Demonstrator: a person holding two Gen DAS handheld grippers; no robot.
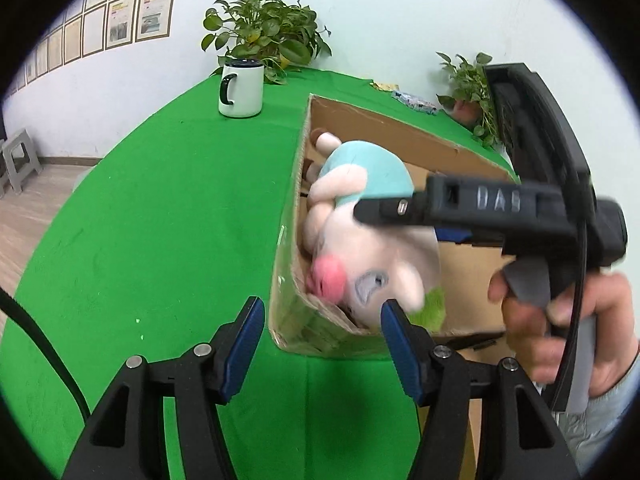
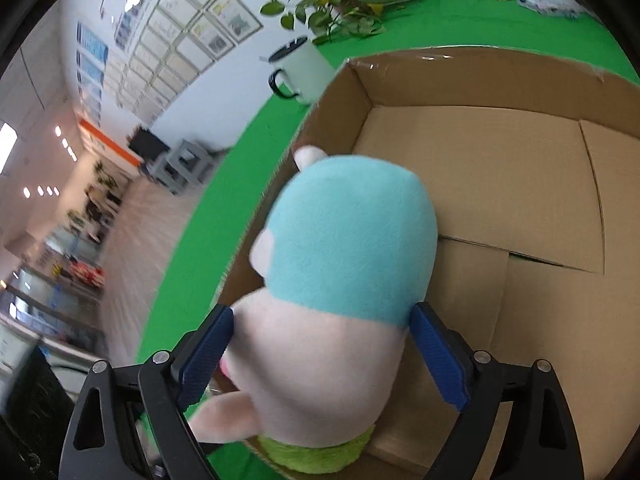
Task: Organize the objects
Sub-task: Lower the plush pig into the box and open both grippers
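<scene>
Plush pig toy (image 2: 340, 280) half inside cardboard box (image 2: 500, 184); our right gripper (image 2: 324, 356) wide, pads apparently just off it; left gripper (image 1: 324, 344) half-open, empty. We lift clear, avoid snagging.

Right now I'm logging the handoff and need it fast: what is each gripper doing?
Left gripper: open, nothing between its fingers, near the cardboard box.
Right gripper: jaws wide around the plush pig over the box; a firm grip cannot be told.
</scene>
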